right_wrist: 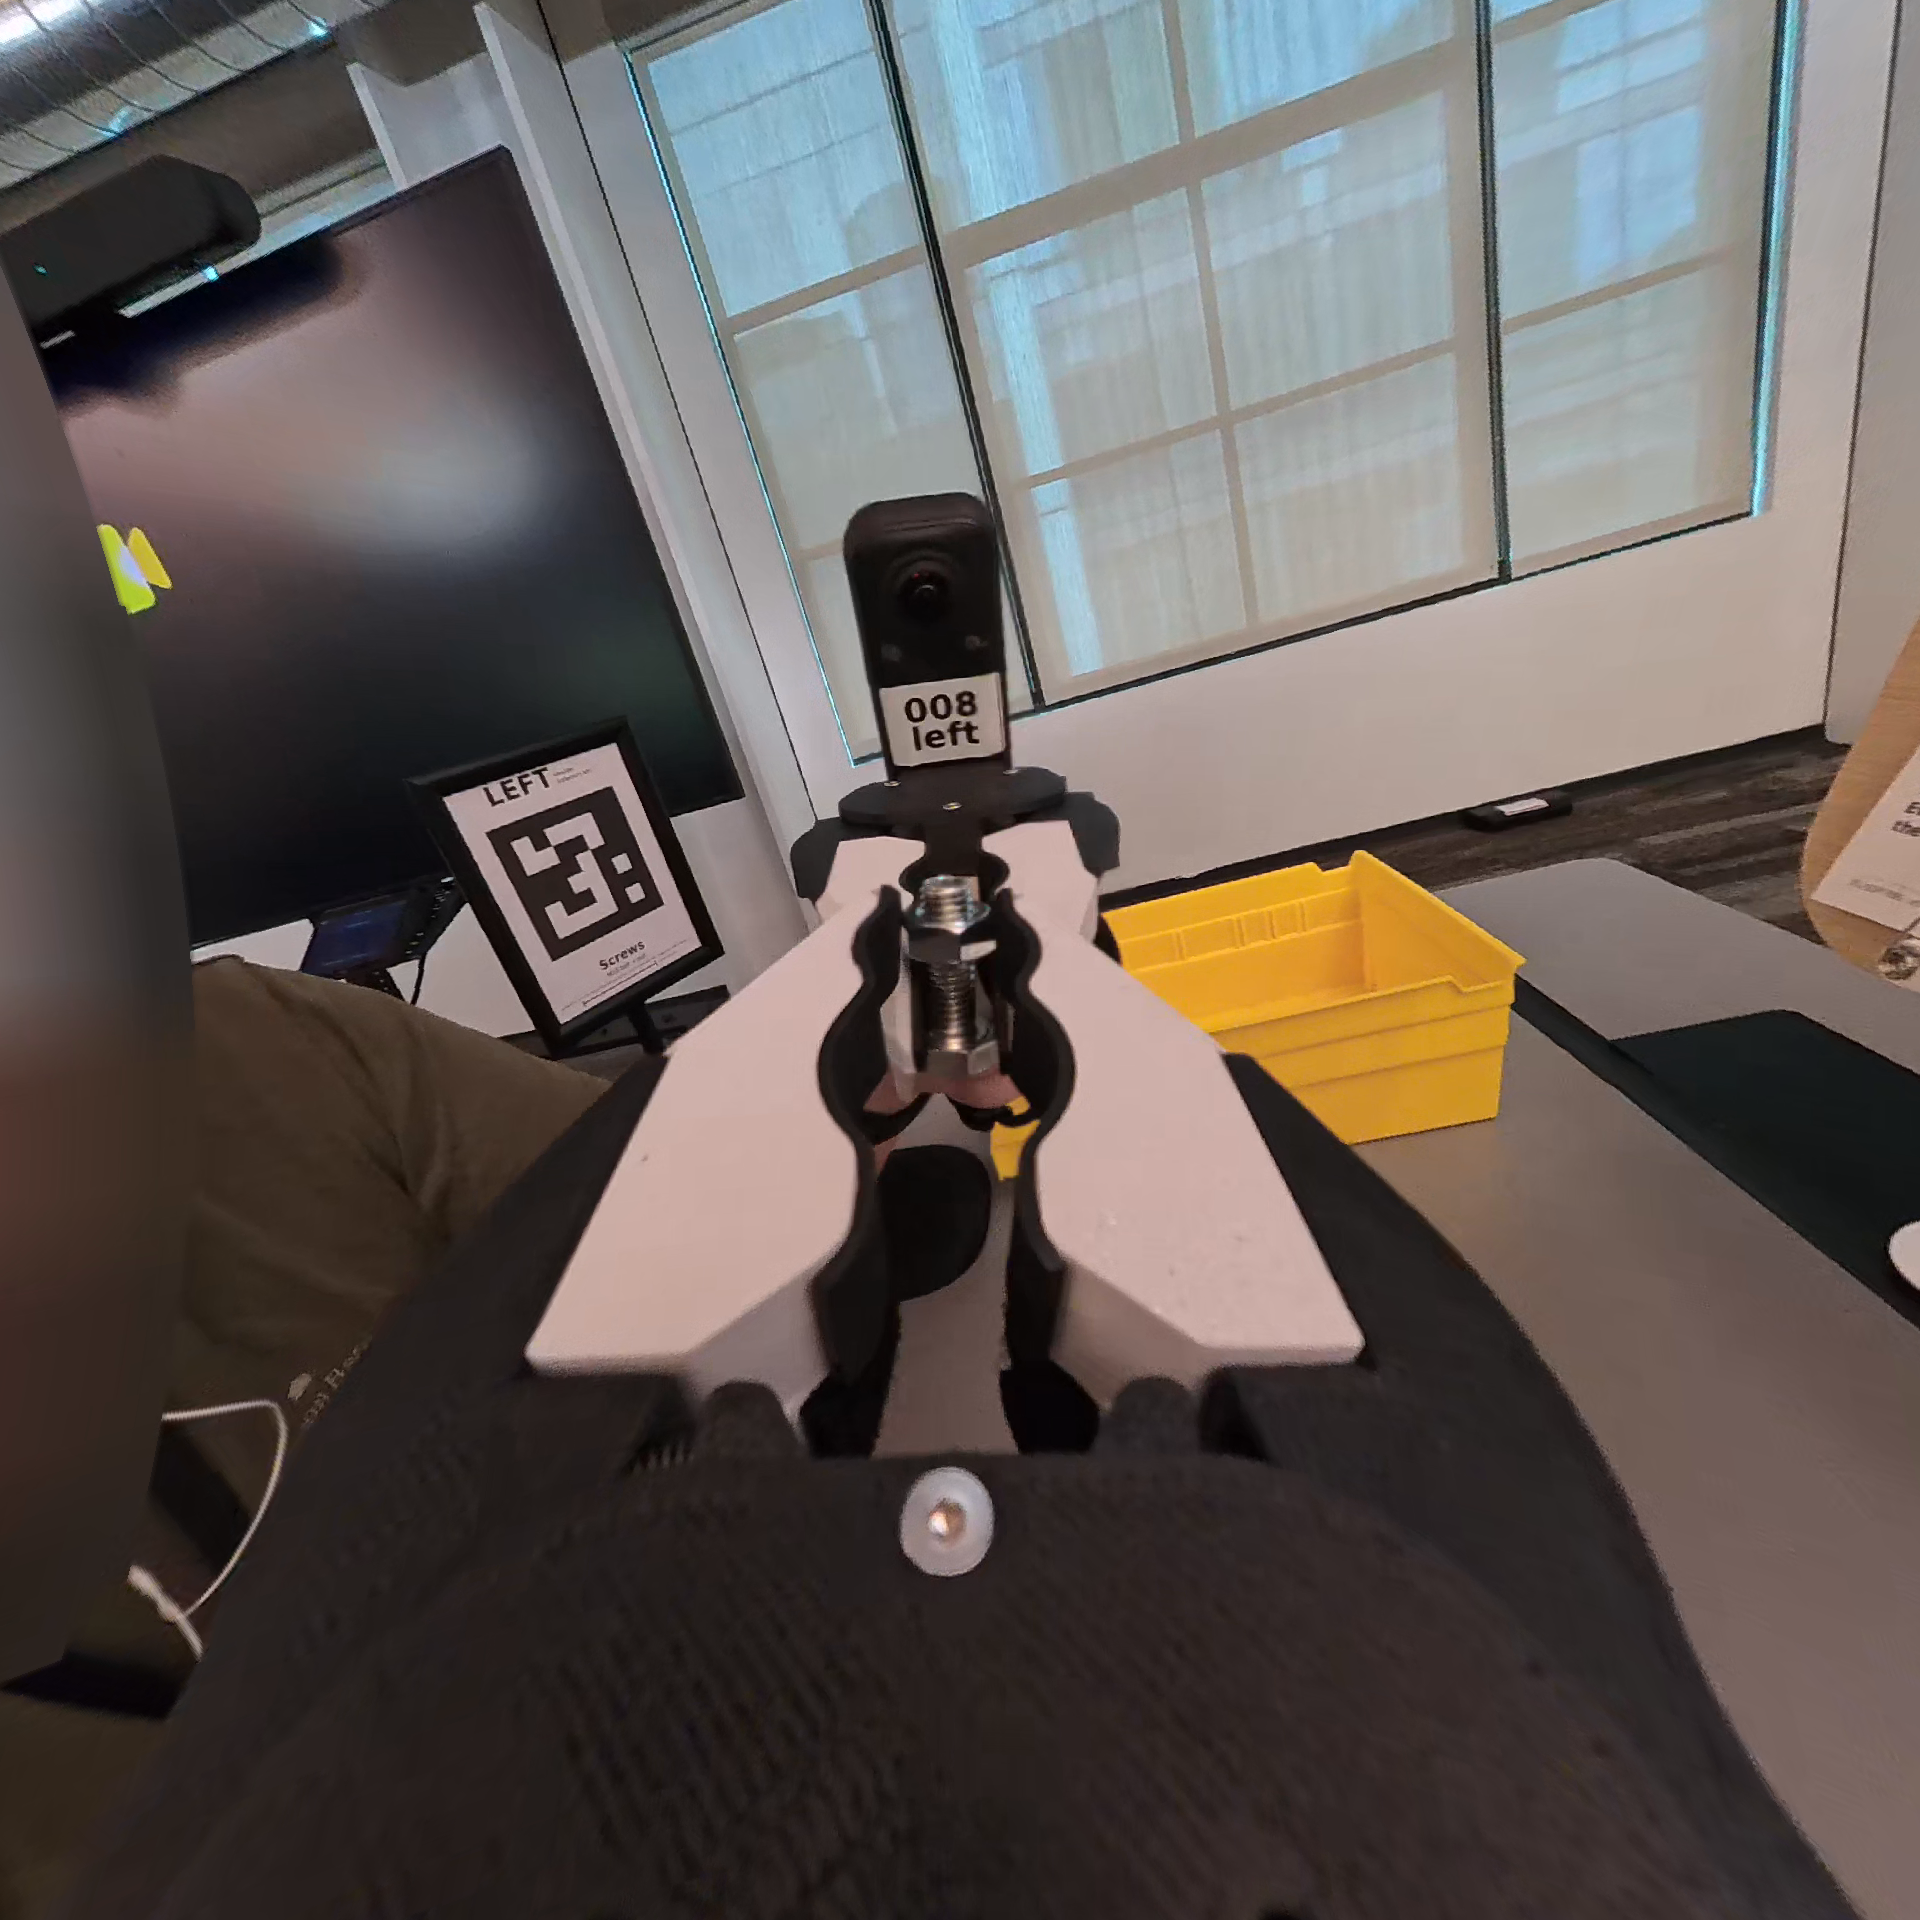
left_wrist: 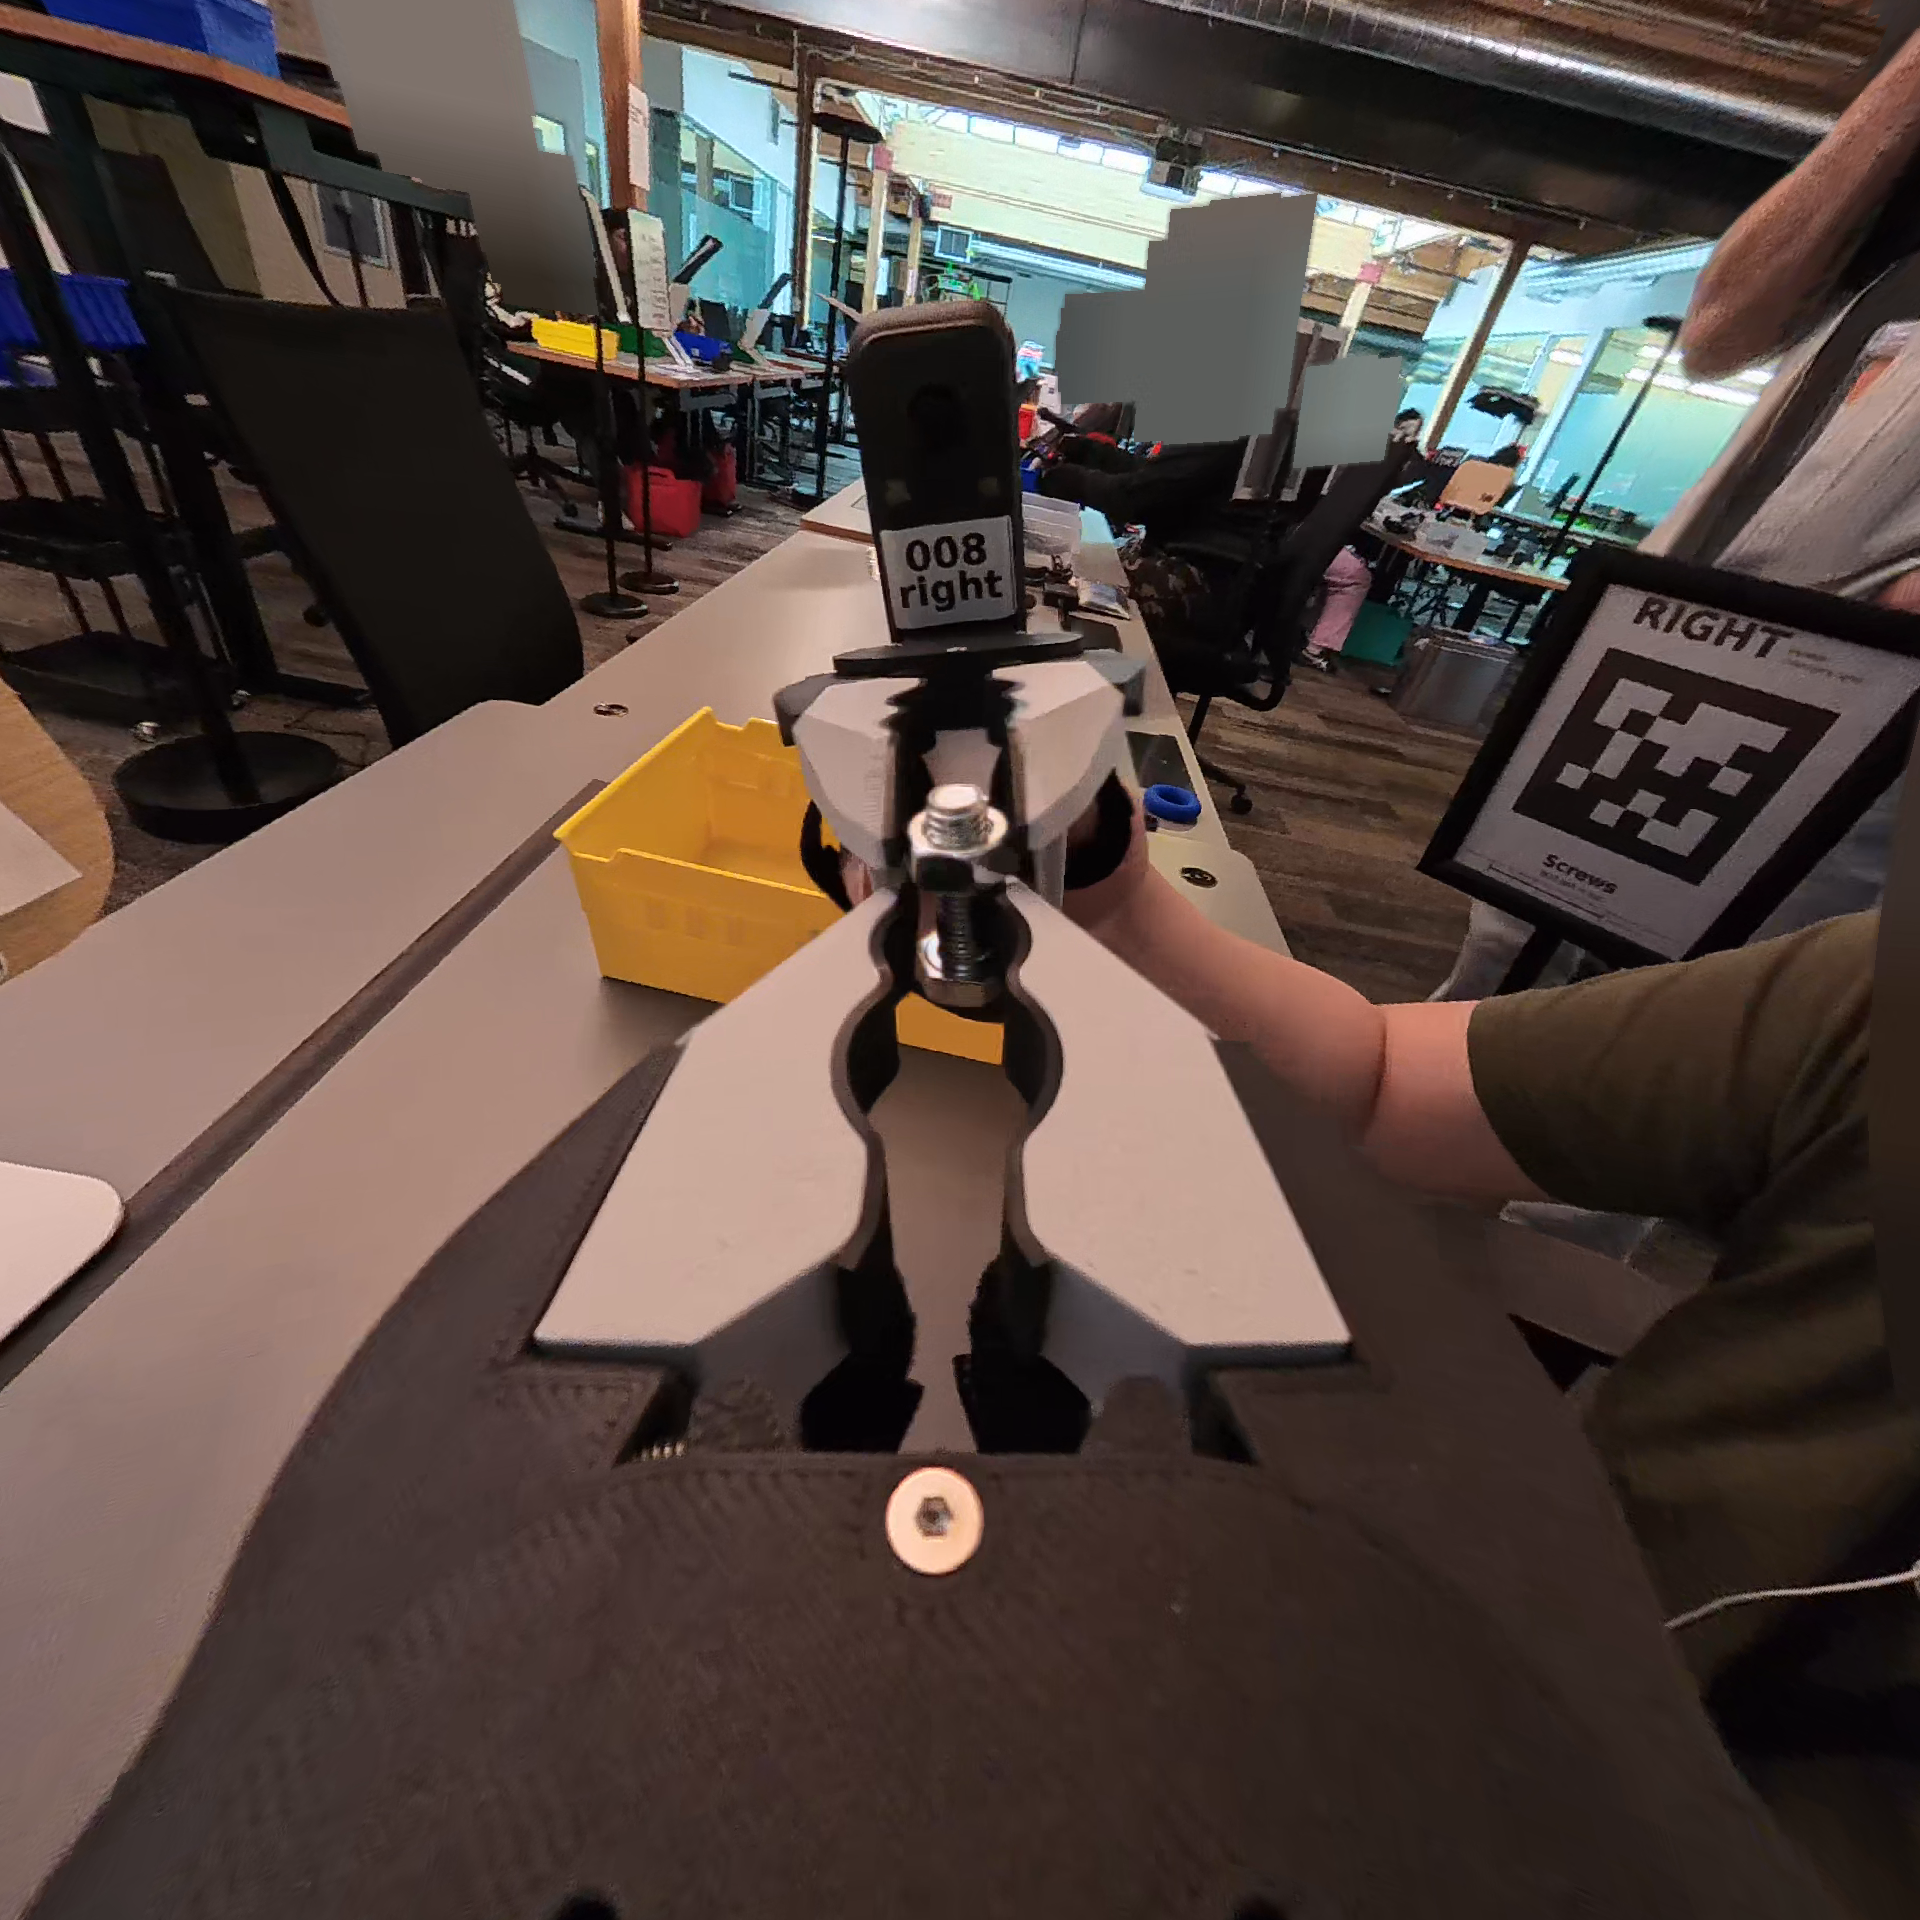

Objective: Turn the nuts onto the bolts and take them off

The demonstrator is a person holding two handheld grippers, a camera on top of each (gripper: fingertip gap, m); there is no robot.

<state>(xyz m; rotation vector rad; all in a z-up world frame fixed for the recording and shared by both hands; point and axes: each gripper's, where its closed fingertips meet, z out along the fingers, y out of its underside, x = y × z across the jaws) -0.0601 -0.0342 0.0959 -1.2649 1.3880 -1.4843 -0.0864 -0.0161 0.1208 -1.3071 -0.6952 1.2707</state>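
The left gripper (left_wrist: 956,961) is pinching the bolt (left_wrist: 954,914) head, the right gripper (right_wrist: 951,940) is pinching the nut (right_wrist: 948,933); keeping both aligned should prevent cross-threading.

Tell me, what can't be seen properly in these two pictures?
- Left wrist view: the yellow bin's near corner, behind the fingers.
- Both views: which fingers clamp the nut and which the bolt; the tips overlap.
- Right wrist view: the left edge, under a blur patch.
- Left wrist view: background people, under grey patches.
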